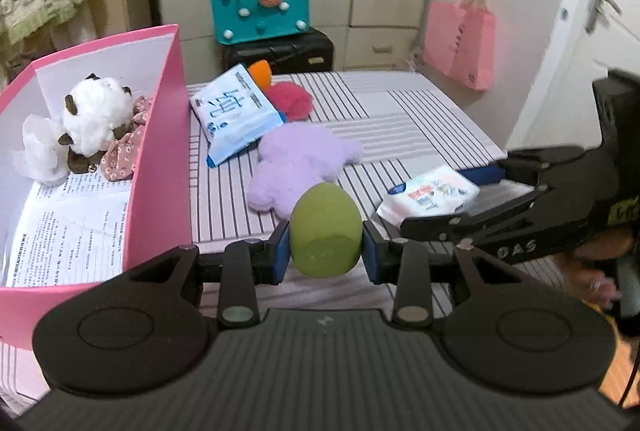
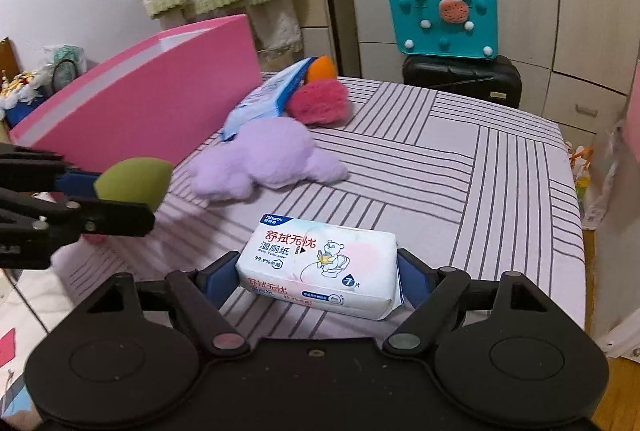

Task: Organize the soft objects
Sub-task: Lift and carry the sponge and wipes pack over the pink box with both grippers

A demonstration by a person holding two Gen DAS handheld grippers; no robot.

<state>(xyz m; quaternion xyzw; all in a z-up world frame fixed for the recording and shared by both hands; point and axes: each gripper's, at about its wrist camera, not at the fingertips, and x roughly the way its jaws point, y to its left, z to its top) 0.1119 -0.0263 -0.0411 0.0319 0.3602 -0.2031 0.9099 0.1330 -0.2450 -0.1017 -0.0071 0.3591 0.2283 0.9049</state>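
The left hand-held gripper [image 1: 326,245] pinches the green sponge egg [image 1: 325,229] above the bed [image 2: 500,167] — pink box [image 1: 160,167] just left. The right hand-held gripper [image 2: 318,281] brackets the wipes pack [image 2: 320,271] crosswise — whether its pads press, I cannot tell.

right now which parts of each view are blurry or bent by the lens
Left wrist view: the right gripper and the pink bag behind it are smeared by motion, while the green sponge is sharp. Right wrist view: the wipes pack is crisp; the bed's stripes and the cupboard lines bow toward the edges.
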